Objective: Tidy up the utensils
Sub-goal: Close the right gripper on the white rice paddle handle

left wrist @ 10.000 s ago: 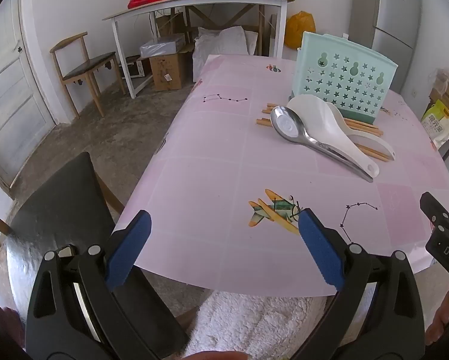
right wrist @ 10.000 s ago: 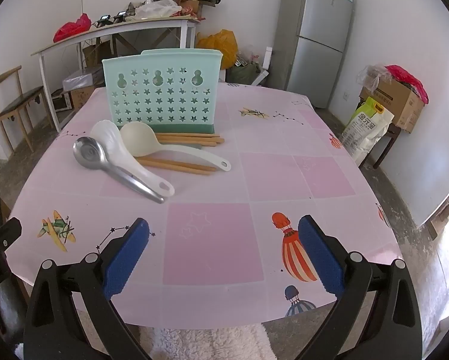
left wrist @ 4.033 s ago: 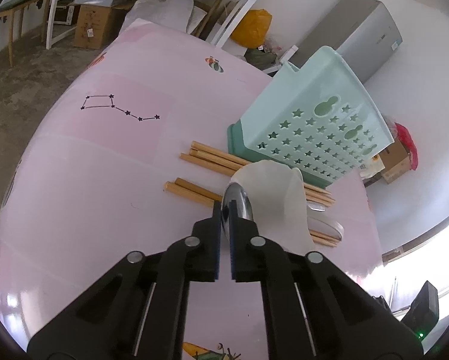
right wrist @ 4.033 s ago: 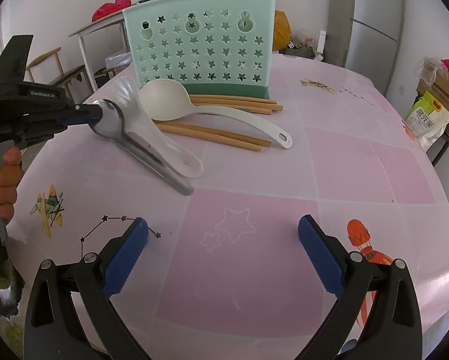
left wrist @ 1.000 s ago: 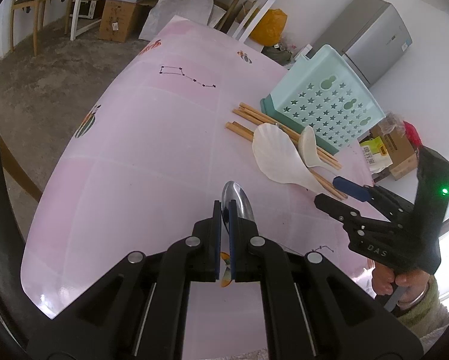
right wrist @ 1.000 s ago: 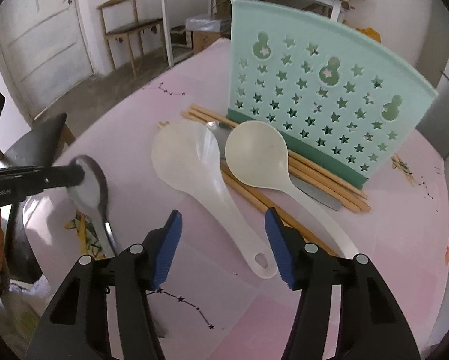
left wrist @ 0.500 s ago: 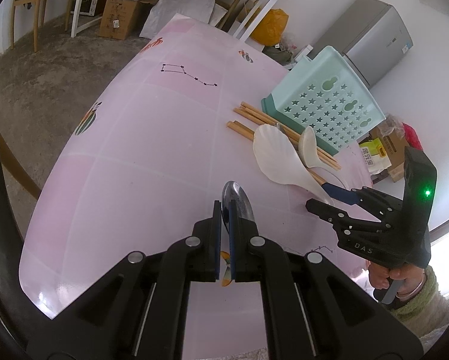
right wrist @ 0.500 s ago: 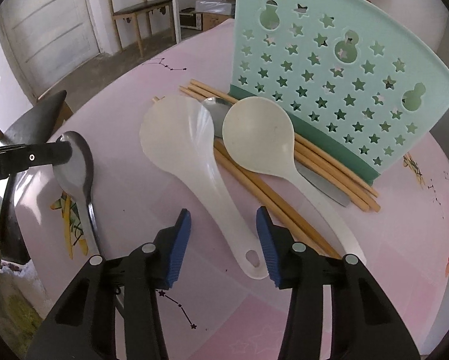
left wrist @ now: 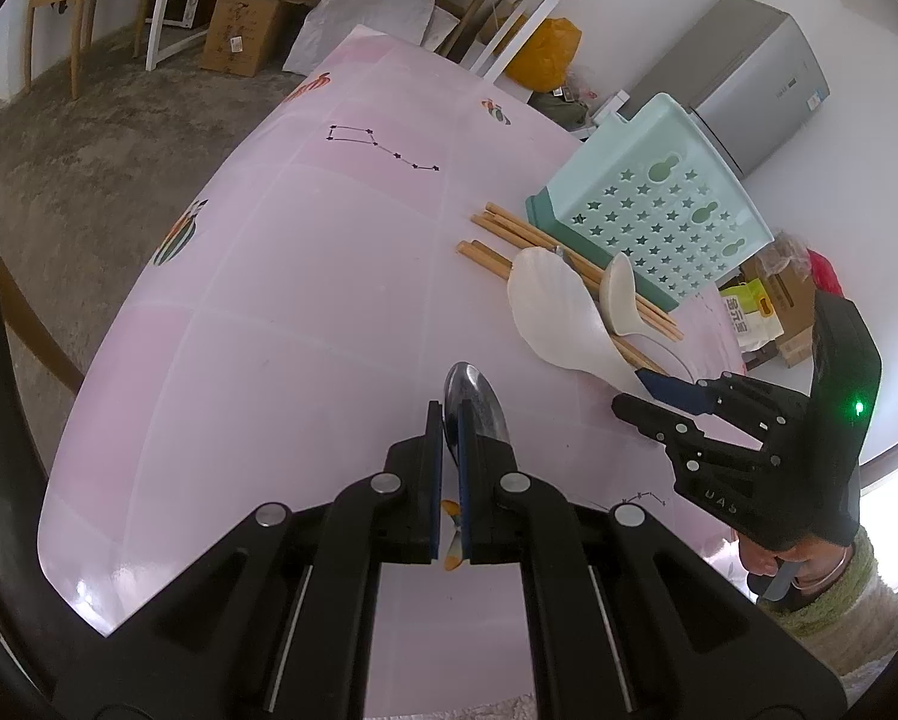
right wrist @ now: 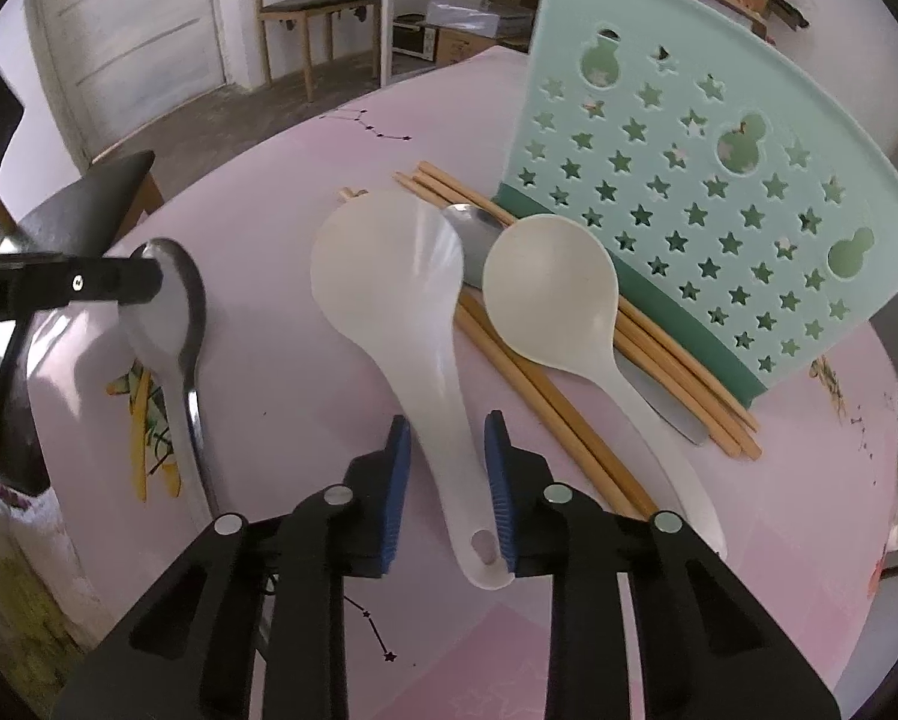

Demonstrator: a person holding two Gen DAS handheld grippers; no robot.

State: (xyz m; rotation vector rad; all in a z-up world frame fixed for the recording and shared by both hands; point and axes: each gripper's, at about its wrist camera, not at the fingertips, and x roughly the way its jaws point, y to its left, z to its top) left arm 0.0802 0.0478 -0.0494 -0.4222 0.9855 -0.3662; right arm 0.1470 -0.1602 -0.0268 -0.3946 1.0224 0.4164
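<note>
My left gripper [left wrist: 449, 420] is shut on the bowl of a steel spoon [left wrist: 472, 399], held above the pink table; the spoon [right wrist: 176, 312] also shows at the left of the right wrist view. My right gripper [right wrist: 446, 450] is partly open, its blue pads either side of the handle of a white rice paddle [right wrist: 401, 288], which lies on the table. A cream ladle [right wrist: 550, 288], wooden chopsticks [right wrist: 676, 372] and another steel utensil [right wrist: 478, 228] lie beside a mint star-pierced utensil holder [right wrist: 706, 180]. The holder [left wrist: 646, 204] and paddle [left wrist: 550, 318] also show in the left wrist view.
The pink patterned table [left wrist: 281, 276] curves away to edges at left and front. A dark chair [right wrist: 95, 192] stands at the table's left side. A fridge [left wrist: 748, 78], boxes and a white side table stand at the back of the room.
My right gripper has moved forward and narrowed around the rice paddle's handle. My left gripper keeps the steel spoon, which has barely moved.
</note>
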